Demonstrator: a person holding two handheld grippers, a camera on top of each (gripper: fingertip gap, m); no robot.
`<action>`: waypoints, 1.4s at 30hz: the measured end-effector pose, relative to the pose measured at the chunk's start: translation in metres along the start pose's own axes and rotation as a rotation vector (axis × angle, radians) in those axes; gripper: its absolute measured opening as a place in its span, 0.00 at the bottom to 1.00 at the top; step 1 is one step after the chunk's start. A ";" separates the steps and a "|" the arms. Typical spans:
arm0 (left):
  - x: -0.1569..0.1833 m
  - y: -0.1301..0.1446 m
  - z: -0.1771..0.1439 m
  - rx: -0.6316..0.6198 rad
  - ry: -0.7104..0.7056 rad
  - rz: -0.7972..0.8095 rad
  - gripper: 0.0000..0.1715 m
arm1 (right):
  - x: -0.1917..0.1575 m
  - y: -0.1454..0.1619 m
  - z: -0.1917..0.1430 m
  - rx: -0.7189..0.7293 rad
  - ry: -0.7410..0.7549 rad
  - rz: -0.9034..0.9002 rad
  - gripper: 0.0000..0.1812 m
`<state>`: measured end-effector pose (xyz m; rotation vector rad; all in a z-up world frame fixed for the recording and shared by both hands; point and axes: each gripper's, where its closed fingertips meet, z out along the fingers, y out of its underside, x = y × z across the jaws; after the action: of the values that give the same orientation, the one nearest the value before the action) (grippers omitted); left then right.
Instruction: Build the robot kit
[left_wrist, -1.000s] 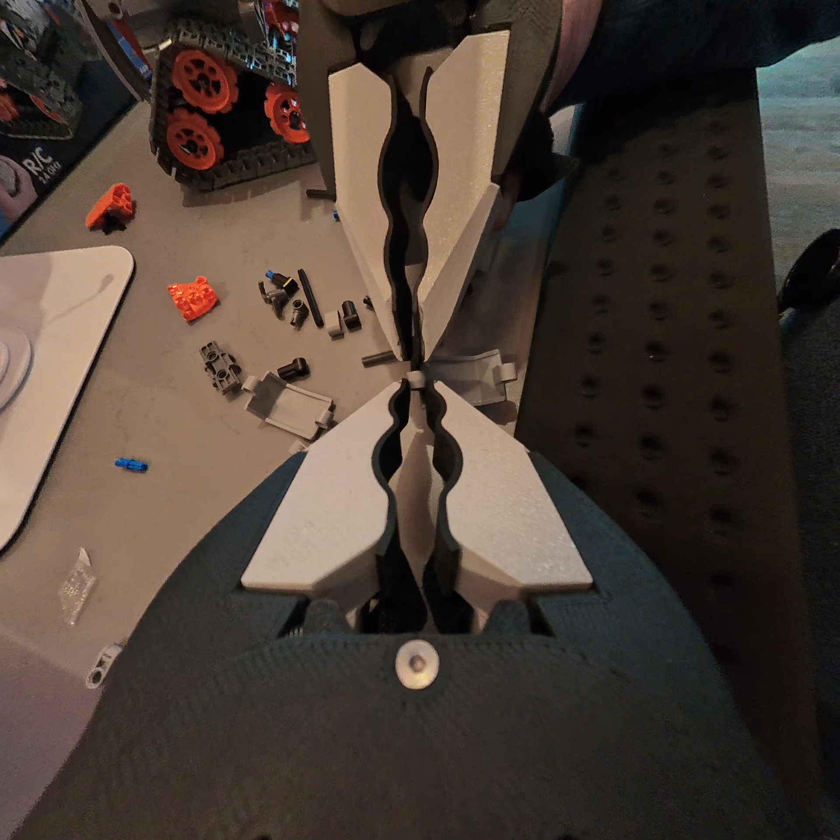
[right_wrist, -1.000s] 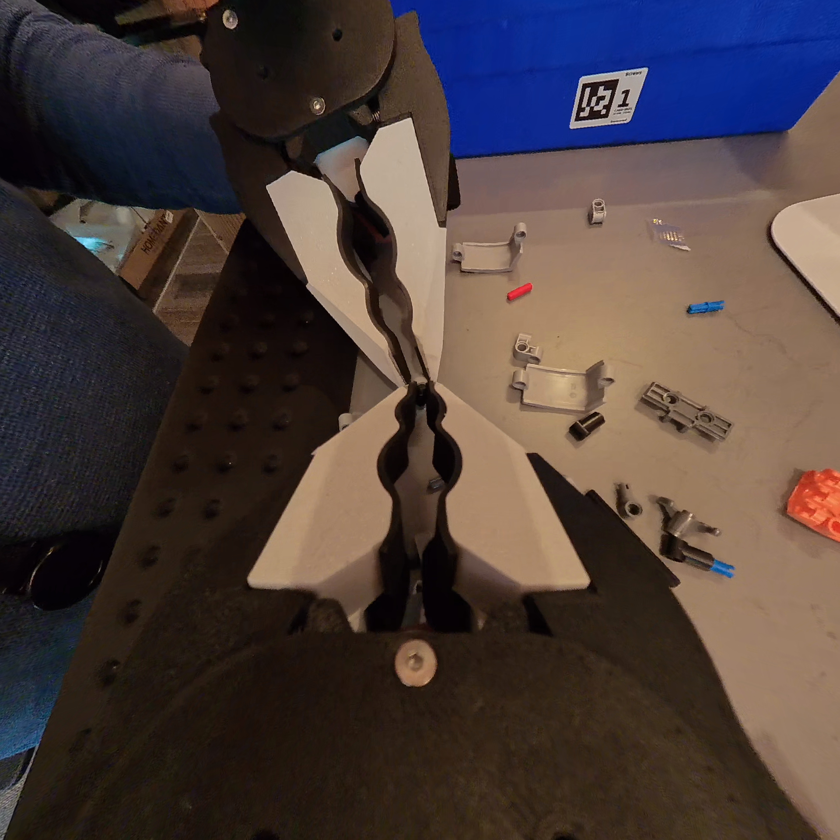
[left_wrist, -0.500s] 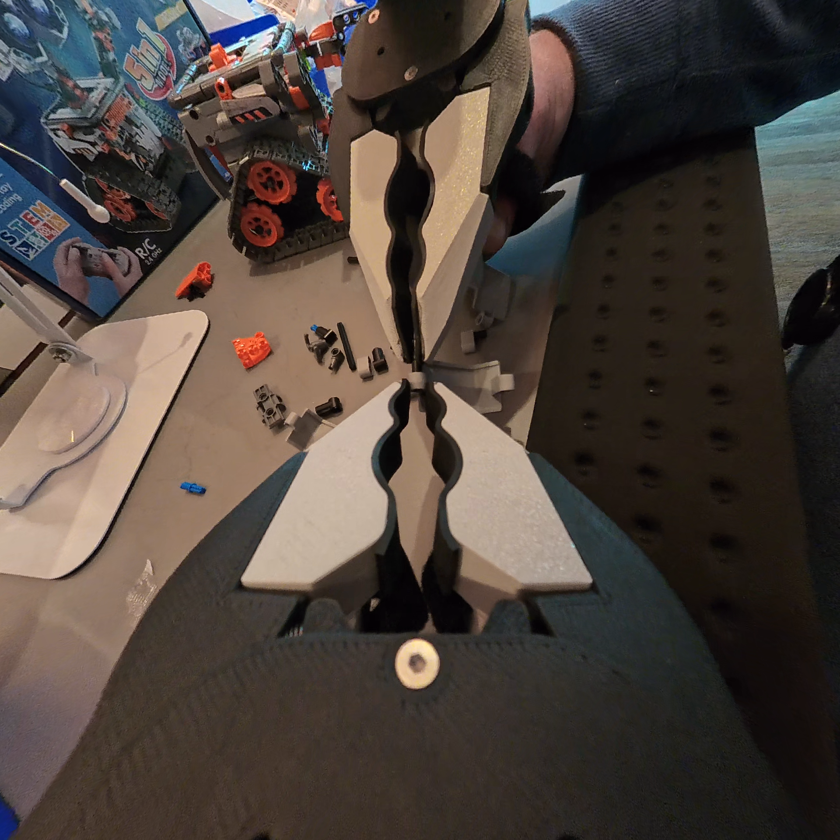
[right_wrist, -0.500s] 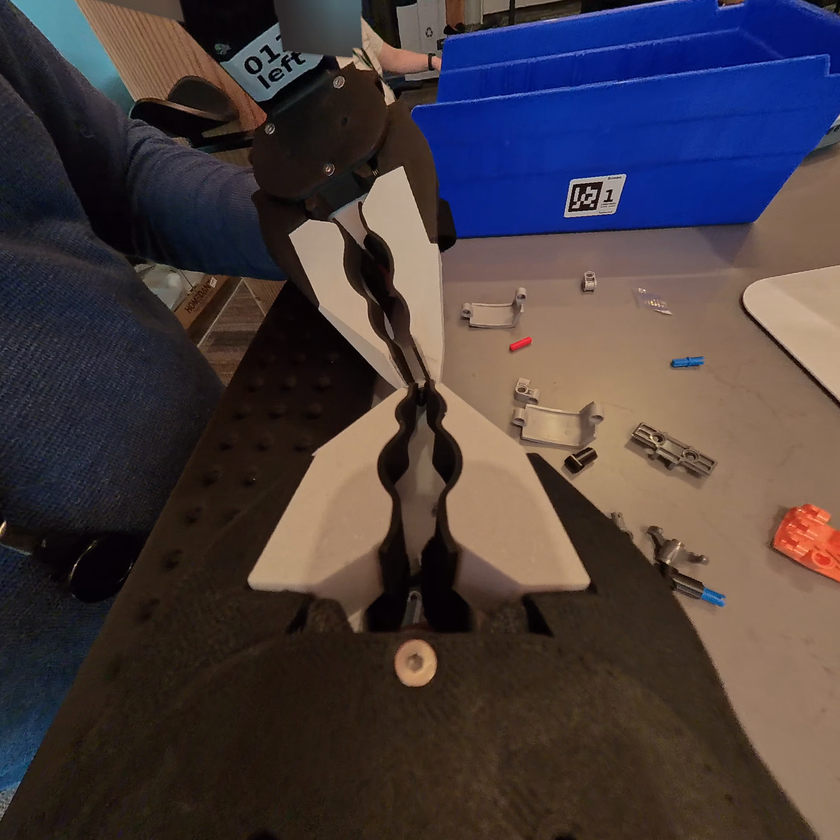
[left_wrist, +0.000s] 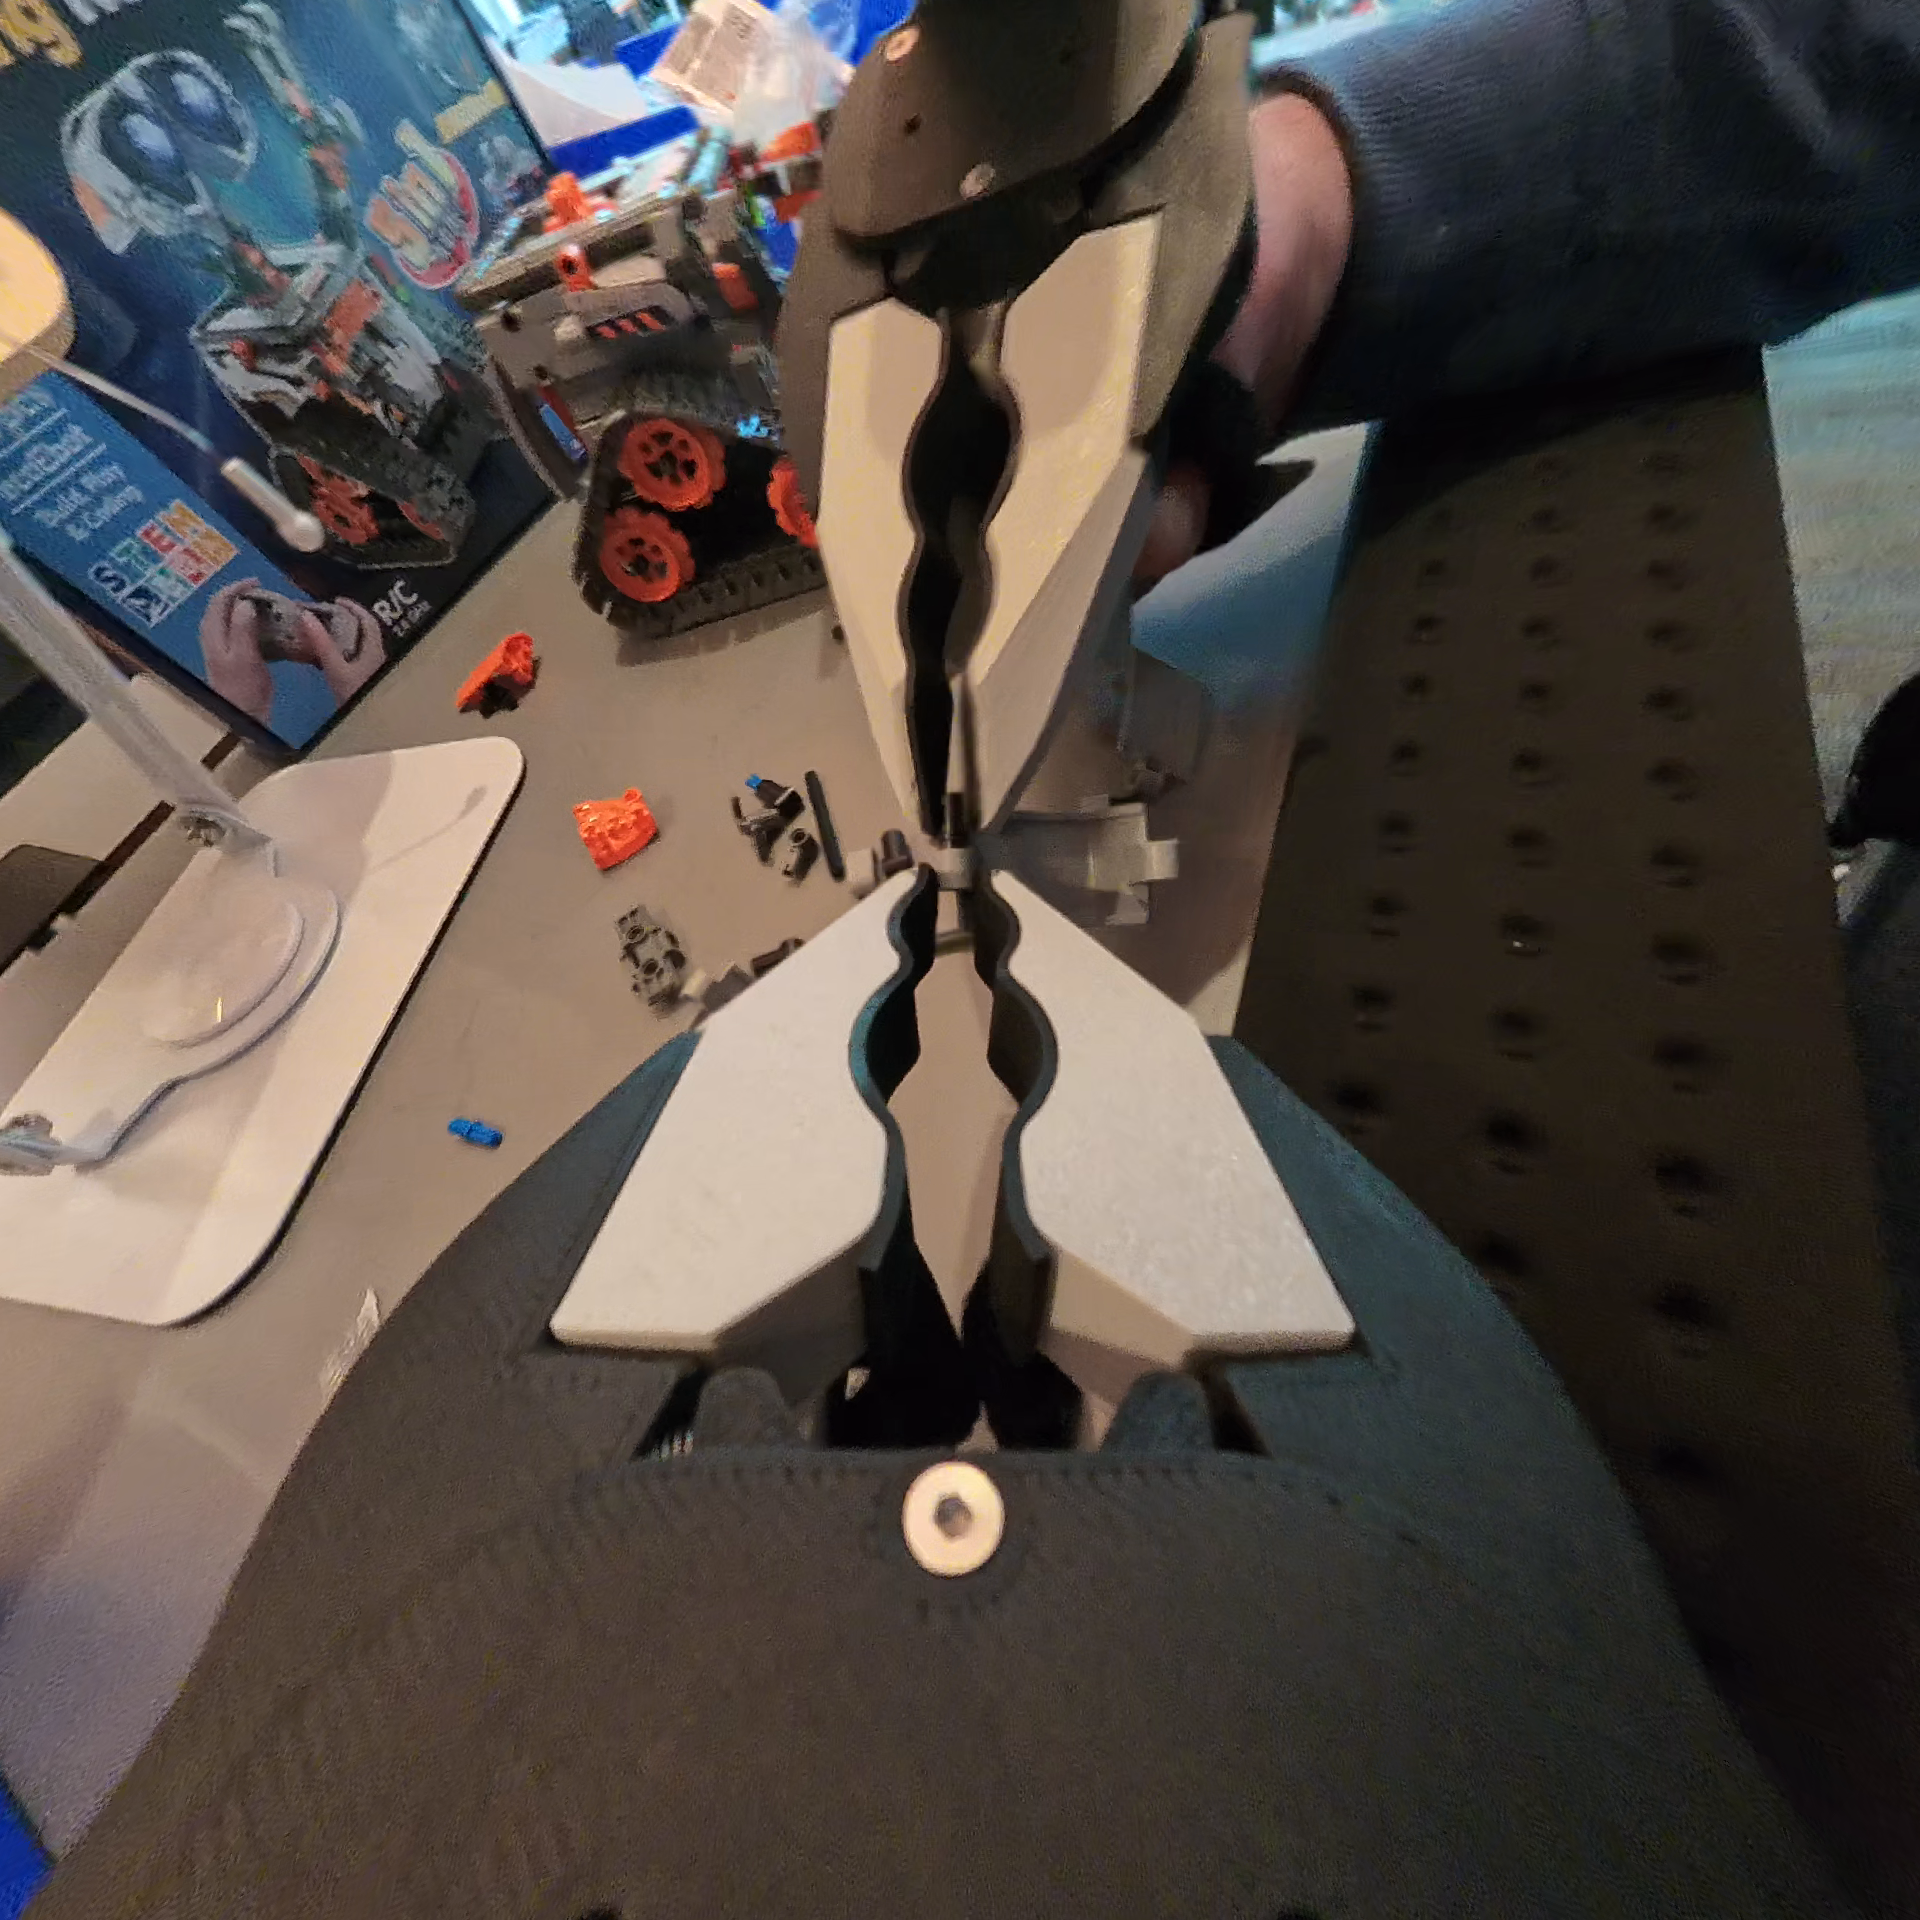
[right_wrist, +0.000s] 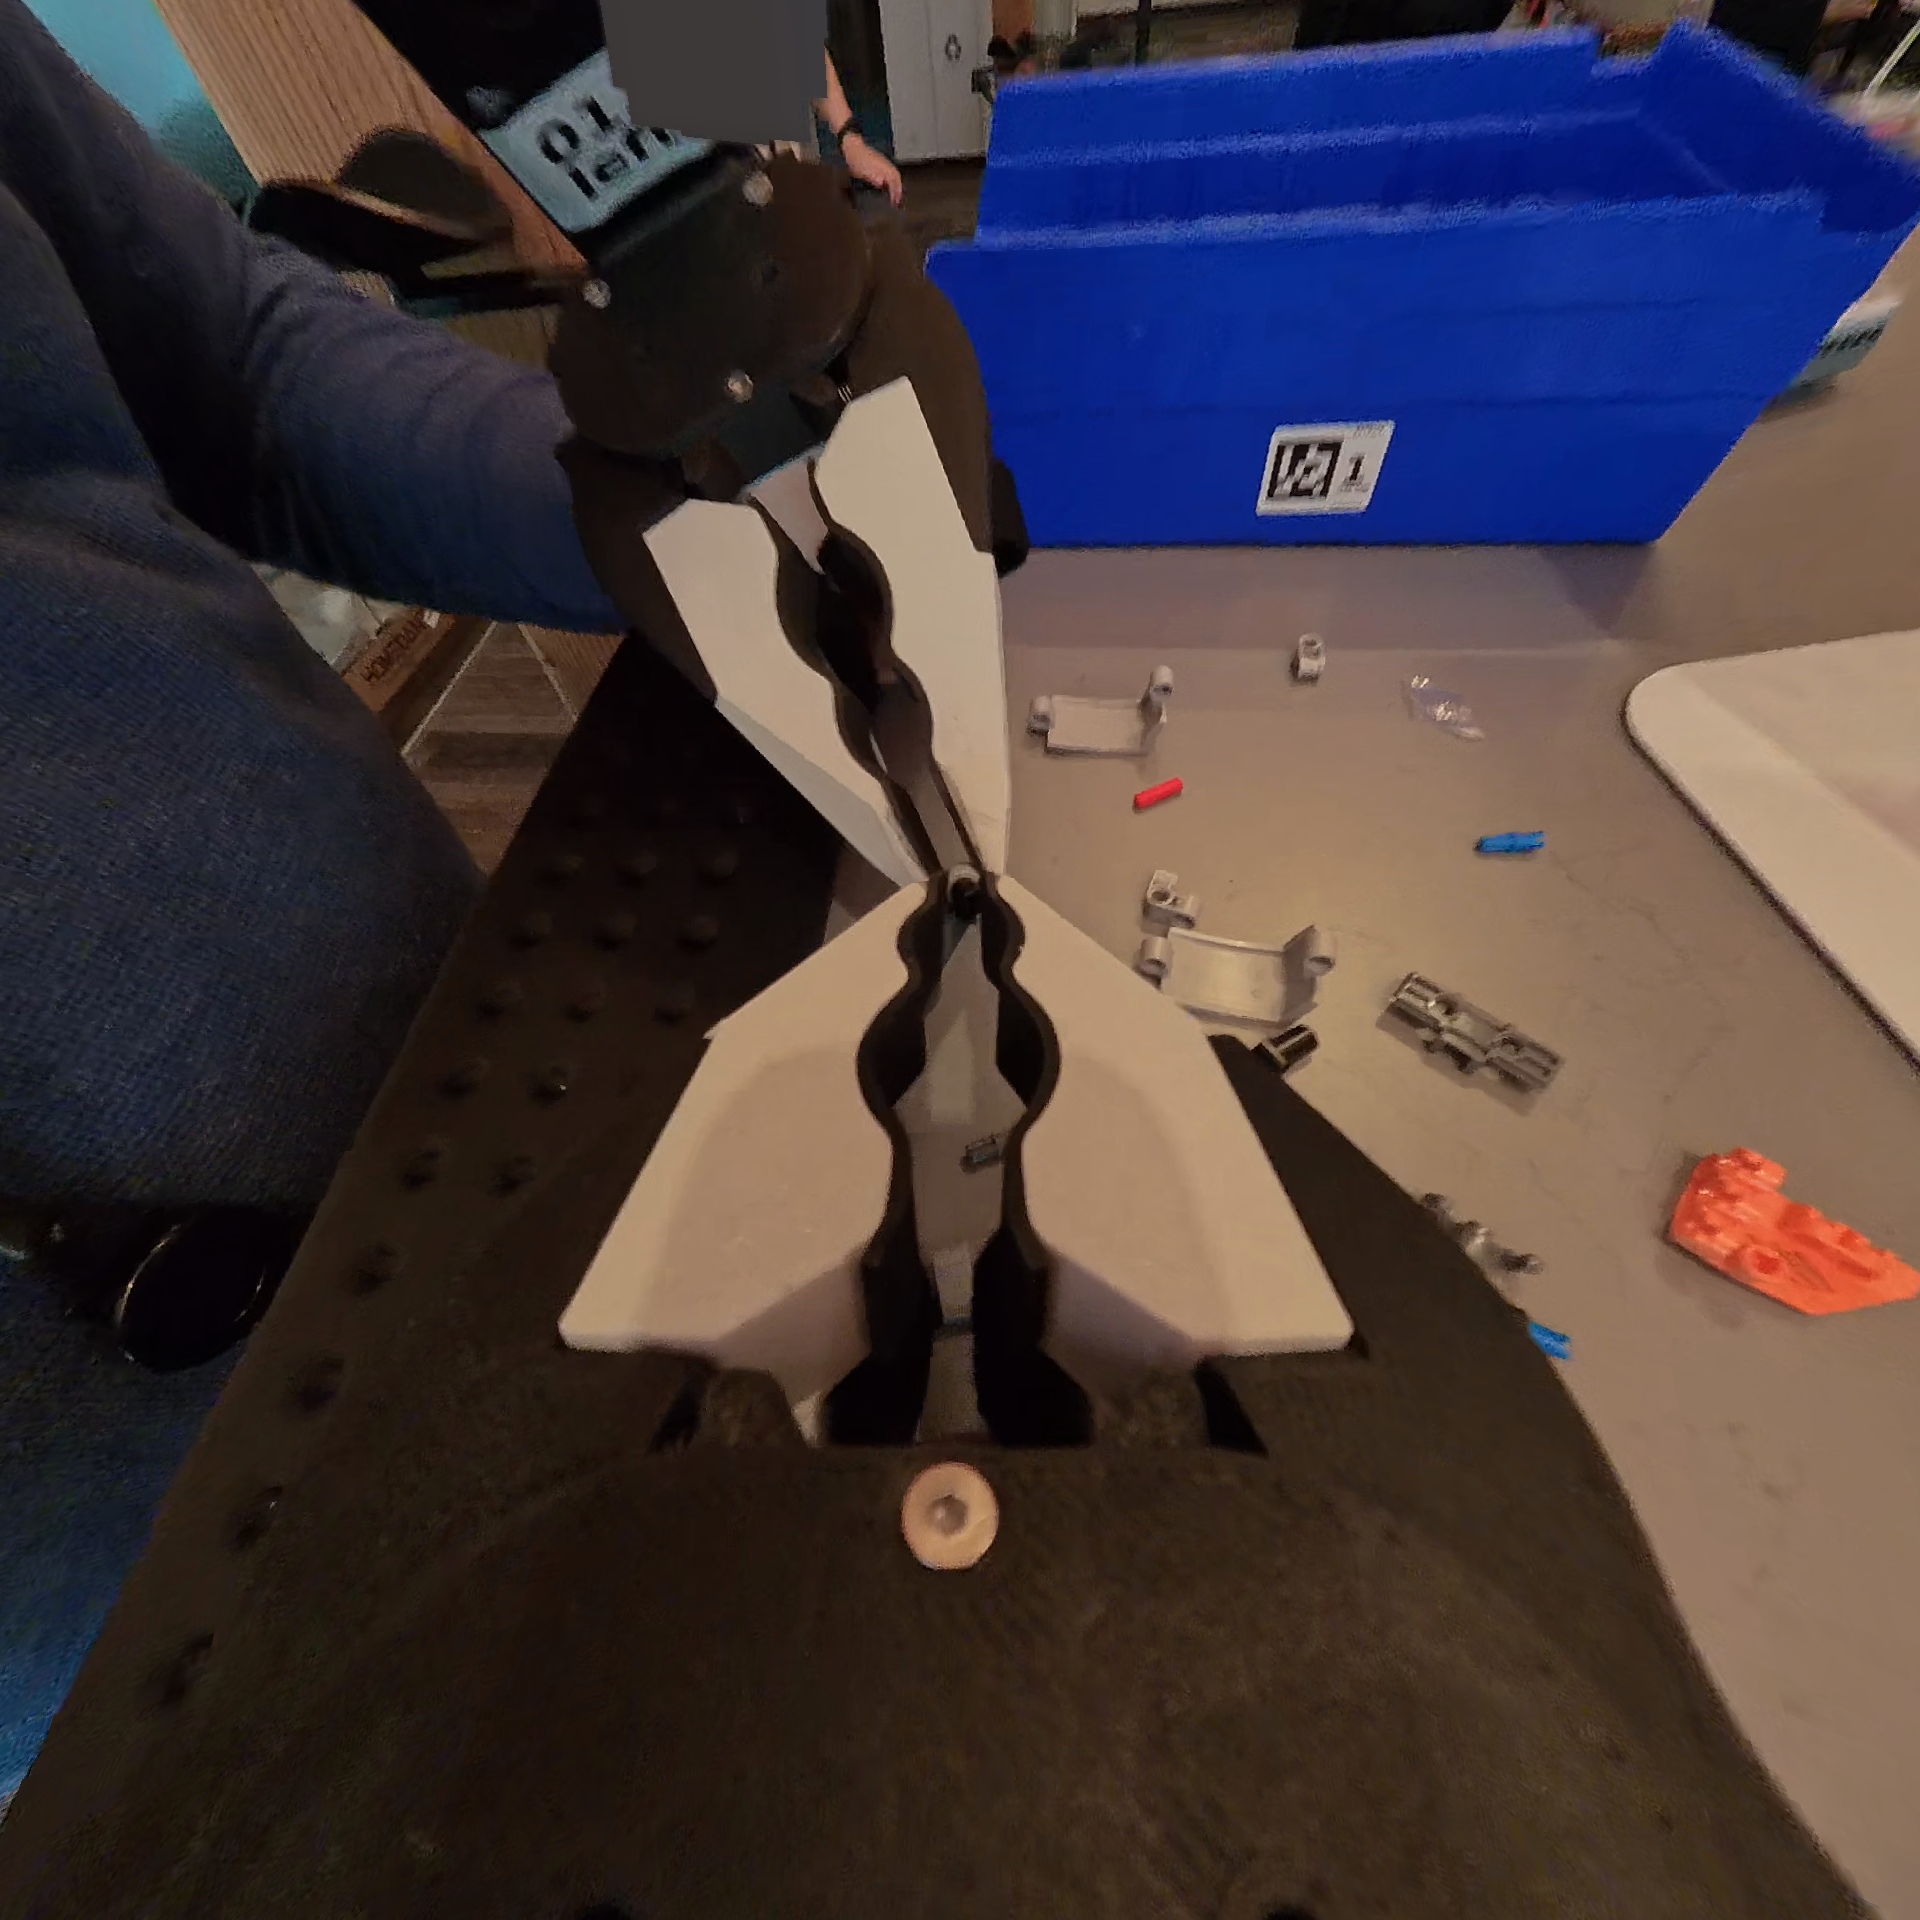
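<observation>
The left gripper and right gripper pinch one tiny grey piece together — a slip drops it.

free: bare grey table right | blocked: blue bin behind; loose parts scattered

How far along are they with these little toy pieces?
Looks done: a tracked vehicle stands built at the back. In hand: the left tool and right tool meet tip to tip above the table, the left shut on a grey piece, the right on a black pin. Left: a grey panel, an orange piece and a blue pin lie loose.
</observation>
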<state>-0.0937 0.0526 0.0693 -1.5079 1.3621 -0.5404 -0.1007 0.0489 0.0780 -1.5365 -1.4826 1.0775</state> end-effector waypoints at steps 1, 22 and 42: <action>-0.004 0.001 -0.001 0.001 -0.013 -0.014 0.02 | 0.000 -0.005 -0.004 0.019 0.001 -0.004 0.06; 0.009 -0.009 0.007 -0.010 0.000 0.024 0.02 | -0.004 0.001 -0.017 -0.009 0.019 -0.044 0.00; 0.016 -0.005 0.012 -0.038 0.027 0.036 0.02 | -0.004 0.017 -0.018 -0.074 0.029 -0.065 0.00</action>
<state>-0.0769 0.0421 0.0646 -1.5085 1.4246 -0.5160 -0.0775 0.0451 0.0697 -1.5372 -1.5570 0.9690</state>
